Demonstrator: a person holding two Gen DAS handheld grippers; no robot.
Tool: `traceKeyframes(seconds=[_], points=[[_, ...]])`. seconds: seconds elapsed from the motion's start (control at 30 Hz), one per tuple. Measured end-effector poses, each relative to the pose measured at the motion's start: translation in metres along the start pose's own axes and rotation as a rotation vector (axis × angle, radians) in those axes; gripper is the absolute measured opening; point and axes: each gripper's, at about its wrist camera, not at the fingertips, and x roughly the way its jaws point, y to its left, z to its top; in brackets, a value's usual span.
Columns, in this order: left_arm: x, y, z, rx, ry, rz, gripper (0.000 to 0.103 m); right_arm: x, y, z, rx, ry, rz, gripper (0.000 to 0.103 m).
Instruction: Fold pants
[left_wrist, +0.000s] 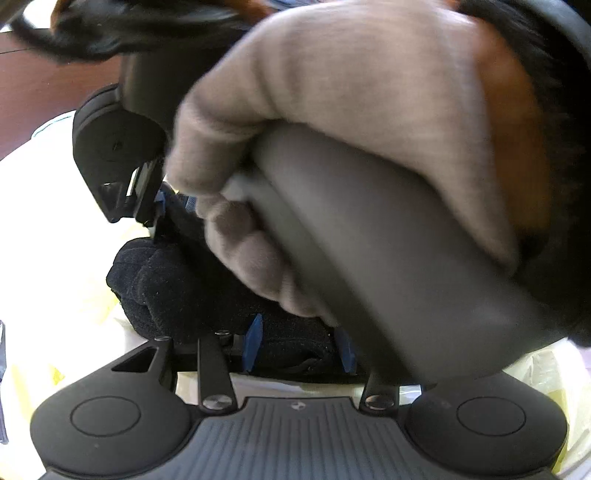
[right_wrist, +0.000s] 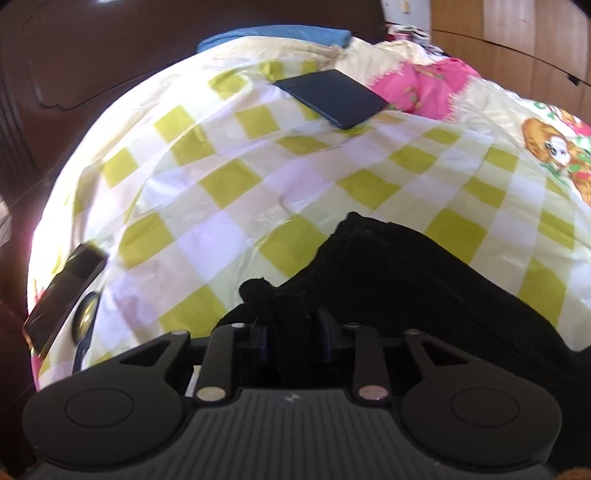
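On the left, the left gripper (left_wrist: 299, 343) has its blue pads set apart with a thick bunch of the black pants (left_wrist: 177, 280) between them. The cloth fills the gap, so it looks like a grip on the gathered fabric, probably to keep that end steady while the other end is laid over. Just in front of it a gloved hand (left_wrist: 332, 129) wraps the handle of the other tool, blurred and filling most of that view.

To the right, the right gripper (right_wrist: 295, 339) has black cloth lying between its jaws. Whether the pads press on it I cannot tell, as all there is dark. The pants run from the near edge of the checked bedspread (right_wrist: 229, 177) up toward its middle, one corner peaked.

Toward the far edge lies a flat dark case (right_wrist: 332, 98), and by the left edge a phone (right_wrist: 62, 291). No container shows, so nothing is held in one
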Motion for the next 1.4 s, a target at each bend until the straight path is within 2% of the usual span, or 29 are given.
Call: traceKeyframes(seconds=[0.03, 0.1, 0.2, 0.3, 0.4, 0.5, 0.6, 0.7, 0.77, 0.83, 0.93, 1.07, 1.13, 1.17, 1.27, 1.4], points=[[-0.001, 0.001, 0.000, -0.003, -0.002, 0.000, 0.057, -0.008, -0.001, 0.001, 0.007, -0.001, 0.037, 0.033], [-0.002, 0.005, -0.001, -0.012, -0.007, -0.001, 0.058, -0.026, -0.006, 0.001, 0.017, -0.024, 0.113, 0.033], [-0.012, 0.008, -0.002, -0.027, -0.016, 0.001, 0.059, -0.049, -0.015, 0.003, 0.017, -0.077, 0.153, 0.036], [-0.029, 0.009, 0.000, -0.043, -0.021, 0.008, 0.059, -0.056, -0.032, 0.010, 0.002, -0.112, 0.087, 0.036], [-0.046, 0.008, 0.006, -0.022, -0.064, 0.054, 0.059, -0.043, -0.048, 0.019, -0.058, -0.090, -0.003, 0.036], [-0.057, 0.011, 0.023, 0.012, -0.131, 0.101, 0.059, -0.014, -0.061, 0.025, -0.087, -0.003, 0.023, 0.036], [-0.046, 0.018, 0.041, -0.004, -0.165, 0.076, 0.059, 0.019, -0.068, 0.028, -0.096, 0.063, 0.022, 0.034], [-0.019, 0.021, 0.049, -0.013, -0.124, 0.038, 0.059, 0.041, -0.070, 0.024, -0.117, 0.085, -0.002, 0.035], [0.003, 0.022, 0.045, -0.007, -0.031, 0.044, 0.059, 0.036, -0.074, 0.020, -0.083, 0.062, 0.011, 0.036], [0.014, 0.019, 0.032, 0.031, 0.022, 0.053, 0.059, 0.013, -0.084, 0.015, -0.022, 0.016, 0.008, 0.035], [0.007, 0.015, 0.021, 0.073, 0.006, 0.067, 0.059, -0.041, -0.120, -0.007, 0.095, -0.044, 0.001, 0.036], [0.001, 0.020, 0.019, 0.071, 0.009, 0.059, 0.059, -0.131, -0.190, -0.070, 0.274, -0.074, -0.153, 0.036], [0.000, 0.020, 0.019, 0.078, 0.011, 0.061, 0.060, -0.170, -0.224, -0.108, 0.398, -0.063, -0.243, 0.039], [-0.001, 0.020, 0.018, 0.088, 0.011, 0.067, 0.060, -0.186, -0.240, -0.127, 0.469, -0.051, -0.260, 0.039], [-0.002, 0.012, 0.021, 0.124, 0.015, 0.090, 0.060, -0.207, -0.269, -0.173, 0.629, -0.015, -0.226, 0.039], [0.004, -0.005, 0.026, 0.147, 0.034, 0.121, 0.060, -0.195, -0.286, -0.203, 0.791, -0.063, -0.062, 0.039]])
